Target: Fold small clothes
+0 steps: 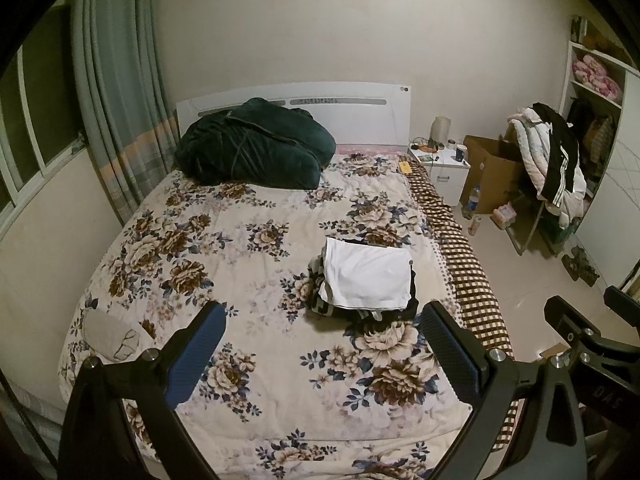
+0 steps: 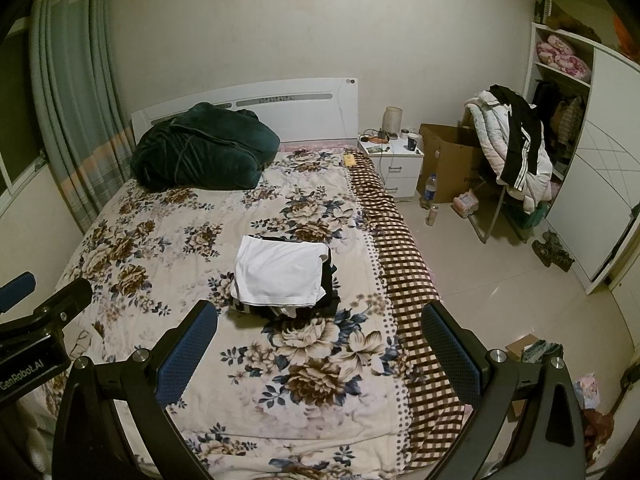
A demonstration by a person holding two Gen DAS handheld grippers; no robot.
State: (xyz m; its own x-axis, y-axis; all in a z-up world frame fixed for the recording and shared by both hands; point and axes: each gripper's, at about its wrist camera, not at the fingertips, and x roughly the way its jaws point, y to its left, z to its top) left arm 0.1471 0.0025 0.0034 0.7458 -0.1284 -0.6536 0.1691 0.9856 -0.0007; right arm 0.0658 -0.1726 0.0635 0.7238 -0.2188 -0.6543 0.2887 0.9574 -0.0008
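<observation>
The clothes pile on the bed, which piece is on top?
The white garment, lying flat over the dark clothes beneath it.

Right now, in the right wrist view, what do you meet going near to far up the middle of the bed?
Right claw → pile of small clothes topped by a white garment → dark green blanket bundle → white headboard.

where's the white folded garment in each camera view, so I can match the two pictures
Left wrist view: the white folded garment lies right of centre, on a dark clothes pile on the floral bedspread.
Right wrist view: the garment lies just left of centre, on the same pile.
Shared landmark: the dark green bundle at the headboard.
</observation>
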